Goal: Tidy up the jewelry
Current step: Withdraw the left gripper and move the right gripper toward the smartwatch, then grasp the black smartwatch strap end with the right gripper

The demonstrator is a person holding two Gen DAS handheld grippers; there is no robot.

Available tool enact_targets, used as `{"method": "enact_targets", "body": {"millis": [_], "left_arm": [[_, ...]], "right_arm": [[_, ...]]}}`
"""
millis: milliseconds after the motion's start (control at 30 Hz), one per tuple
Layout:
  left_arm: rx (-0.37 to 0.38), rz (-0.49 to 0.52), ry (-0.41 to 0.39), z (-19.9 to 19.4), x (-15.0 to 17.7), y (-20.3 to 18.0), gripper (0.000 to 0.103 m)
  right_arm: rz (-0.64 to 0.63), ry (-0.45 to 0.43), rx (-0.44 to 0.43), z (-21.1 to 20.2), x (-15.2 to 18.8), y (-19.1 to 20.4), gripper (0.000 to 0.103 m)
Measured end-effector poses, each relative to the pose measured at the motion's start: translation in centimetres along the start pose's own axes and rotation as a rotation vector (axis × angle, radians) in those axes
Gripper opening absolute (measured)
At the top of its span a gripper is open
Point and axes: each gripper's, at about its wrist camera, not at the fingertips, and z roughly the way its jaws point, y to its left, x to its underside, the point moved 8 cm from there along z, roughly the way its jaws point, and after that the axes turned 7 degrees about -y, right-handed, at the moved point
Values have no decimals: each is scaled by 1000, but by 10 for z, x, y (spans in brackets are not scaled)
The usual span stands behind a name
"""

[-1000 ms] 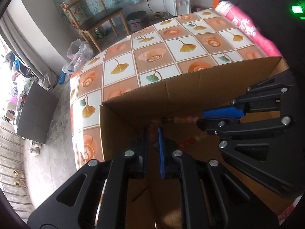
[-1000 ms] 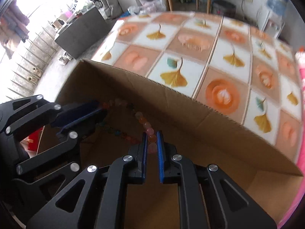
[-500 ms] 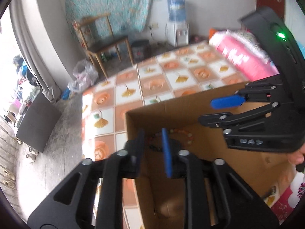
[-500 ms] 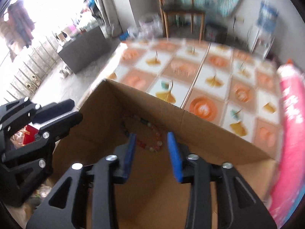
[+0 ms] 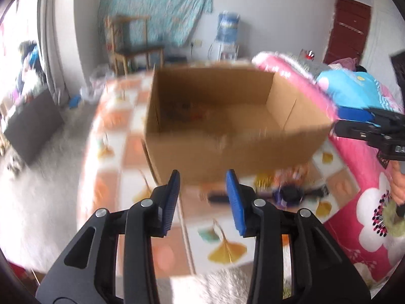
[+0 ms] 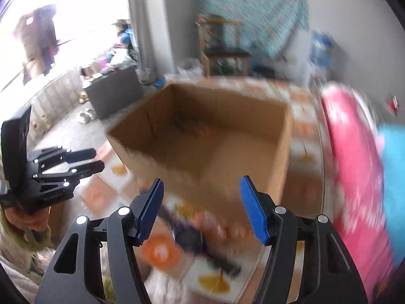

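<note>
Near the tabletop's (image 5: 227, 248) front edge, both grippers, left (image 5: 202, 200) and right (image 6: 201, 209), had just spread empty; the next piece (image 6: 192, 238) wanted a slow, centred approach.

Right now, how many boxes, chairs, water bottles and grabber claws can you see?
Cardboard box: 1
Wooden chair: 1
Water bottle: 1
Grabber claws: 2, the left gripper and the right gripper
Total: 5
</note>
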Motion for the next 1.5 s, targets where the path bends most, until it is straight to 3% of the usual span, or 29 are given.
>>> {"method": "enact_targets", "body": {"millis": [100,233,333,500,733,833,967,1100,1300,1500], "left_arm": [[-9,-41,47,18,30,-1,36],[-37,-31,68,38,46,-5,36],[-53,-9,61,47,49,-8,36],[-13,-26,65,57,53,-8,36],[18,-22,60,57,59,-13,36],[26,-20,61,56,61,-14,36],[28,-14,72,59,62,-14,36],[27,-8,74,61,62,-17,36],[40,-37,64,61,60,-15,36],[65,-92,47,61,50,-7,36]], "right_arm": [[104,75,46,8,43,-21,61],[276,164,107,17,97,-49,59],[376,192,118,24,117,-62,52],[444,233,121,40,131,-70,44],[352,244,164,48,128,-64,36],[309,250,169,48,128,-58,23],[313,240,150,48,127,-57,14],[288,200,131,39,121,-51,14],[72,176,239,39,117,-30,12],[32,181,277,43,121,-27,12]]}}
